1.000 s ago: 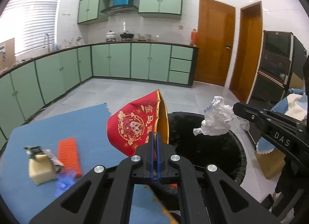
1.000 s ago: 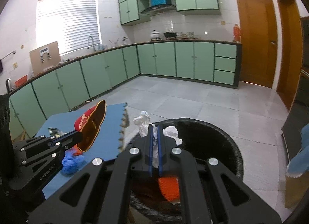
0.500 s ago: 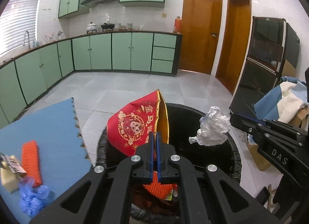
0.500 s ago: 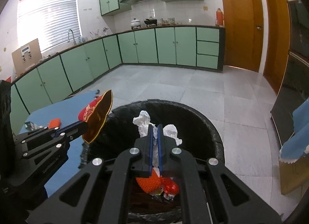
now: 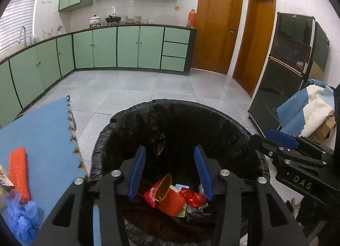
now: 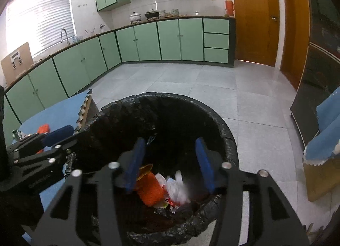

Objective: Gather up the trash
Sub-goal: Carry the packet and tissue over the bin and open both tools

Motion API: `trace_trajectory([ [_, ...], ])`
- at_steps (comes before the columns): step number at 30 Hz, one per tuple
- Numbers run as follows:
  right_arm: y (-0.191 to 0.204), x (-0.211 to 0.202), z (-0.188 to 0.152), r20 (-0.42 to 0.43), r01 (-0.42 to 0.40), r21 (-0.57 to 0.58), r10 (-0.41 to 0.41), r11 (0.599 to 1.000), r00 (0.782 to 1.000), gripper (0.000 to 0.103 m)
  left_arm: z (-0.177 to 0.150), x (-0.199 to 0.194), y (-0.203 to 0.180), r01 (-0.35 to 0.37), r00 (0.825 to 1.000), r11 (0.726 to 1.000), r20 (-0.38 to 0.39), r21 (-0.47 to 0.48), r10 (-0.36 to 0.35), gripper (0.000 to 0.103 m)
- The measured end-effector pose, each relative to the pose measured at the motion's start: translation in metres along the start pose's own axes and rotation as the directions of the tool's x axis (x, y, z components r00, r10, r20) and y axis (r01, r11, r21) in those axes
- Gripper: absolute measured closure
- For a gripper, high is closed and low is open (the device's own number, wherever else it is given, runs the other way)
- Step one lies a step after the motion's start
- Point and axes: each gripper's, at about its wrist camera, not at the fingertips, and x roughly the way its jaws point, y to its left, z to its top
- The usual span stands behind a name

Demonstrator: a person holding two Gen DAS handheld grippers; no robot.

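Observation:
My left gripper (image 5: pixel 170 171) is open and empty above the black-lined trash bin (image 5: pixel 212 122). The red and gold packet (image 5: pixel 158 190) lies inside on an orange sponge (image 5: pixel 172 203) and other trash. My right gripper (image 6: pixel 170 161) is open and empty over the same bin (image 6: pixel 212 122). The white crumpled paper (image 6: pixel 177 190) lies blurred inside it, beside the orange sponge (image 6: pixel 148 190). On the blue mat (image 5: pixel 42 131) at left lie an orange sponge (image 5: pixel 18 171), a blue glove (image 5: pixel 21 220) and a beige packet (image 5: pixel 4 180).
The right gripper's body (image 5: pixel 297 161) reaches in from the right of the left wrist view. The left gripper's body (image 6: pixel 36 150) shows at left in the right wrist view. Green cabinets (image 5: pixel 127 48), wooden doors (image 5: pixel 216 25), a dark cabinet (image 5: pixel 282 80) and blue-white cloth on boxes (image 5: pixel 308 108) surround the tiled floor.
Both grippers have opened over the bin. The red and gold packet dropped from the left one and the white crumpled paper from the right one into the bin.

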Motion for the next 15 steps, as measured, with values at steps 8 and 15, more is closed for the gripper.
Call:
trace_trajectory([
  [8, 0.021, -0.027, -0.007, 0.026, -0.003, 0.021, 0.003, 1.000, 1.000, 0.010, -0.009, -0.049, 0.040, -0.072, 0.996, 0.996, 0.044, -0.056, 0.075, 0.036],
  [15, 0.070, -0.051, -0.003, 0.058, -0.088, -0.008, 0.088, 0.996, 0.994, 0.008, -0.035, -0.114, 0.097, -0.199, 0.976, 0.972, 0.067, -0.122, 0.208, 0.033],
])
